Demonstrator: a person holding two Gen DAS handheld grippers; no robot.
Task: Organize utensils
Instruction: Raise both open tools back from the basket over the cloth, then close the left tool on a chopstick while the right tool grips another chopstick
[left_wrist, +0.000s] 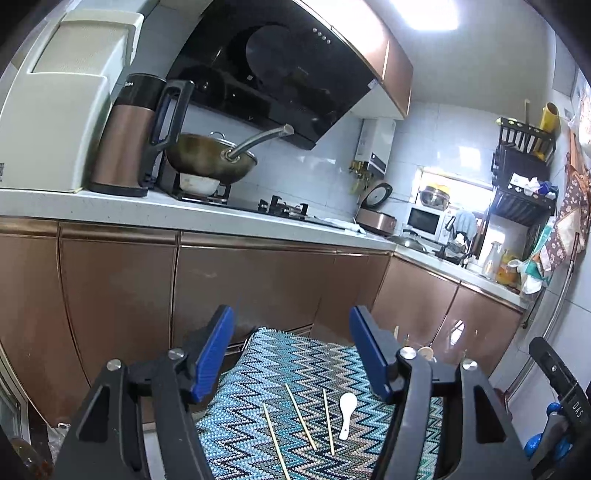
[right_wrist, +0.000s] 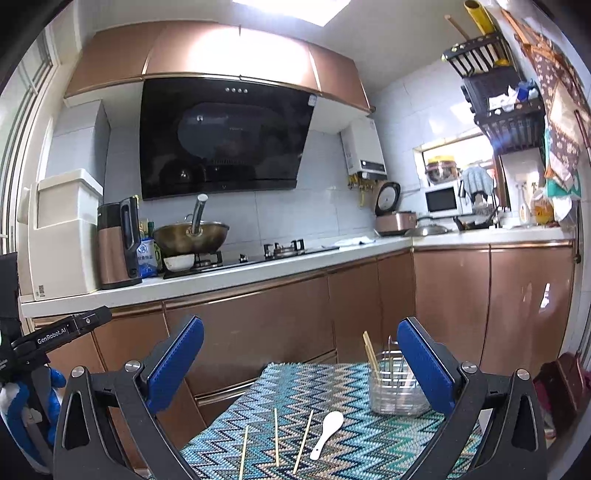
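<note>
Right wrist view: right gripper (right_wrist: 301, 373) hovering wide open and empty, white spoon (right_wrist: 327, 434) lying just ahead below, handle trailing toward camera, holder (right_wrist: 397, 387) front-right.

a small kitchen with white tiled walls (right_wrist: 280, 210) and copper-brown cabinets (right_wrist: 258, 325) under a white l-shaped worktop (right_wrist: 258, 271). a black range hood (right_wrist: 221, 136) hangs above the gas stove (right_wrist: 258, 256). a ceiling light (right_wrist: 288, 7) shines brightly.

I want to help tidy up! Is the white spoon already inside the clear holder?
No, the white spoon lies flat on the zigzag mat beside three loose chopsticks, in front of the clear holder.
</note>
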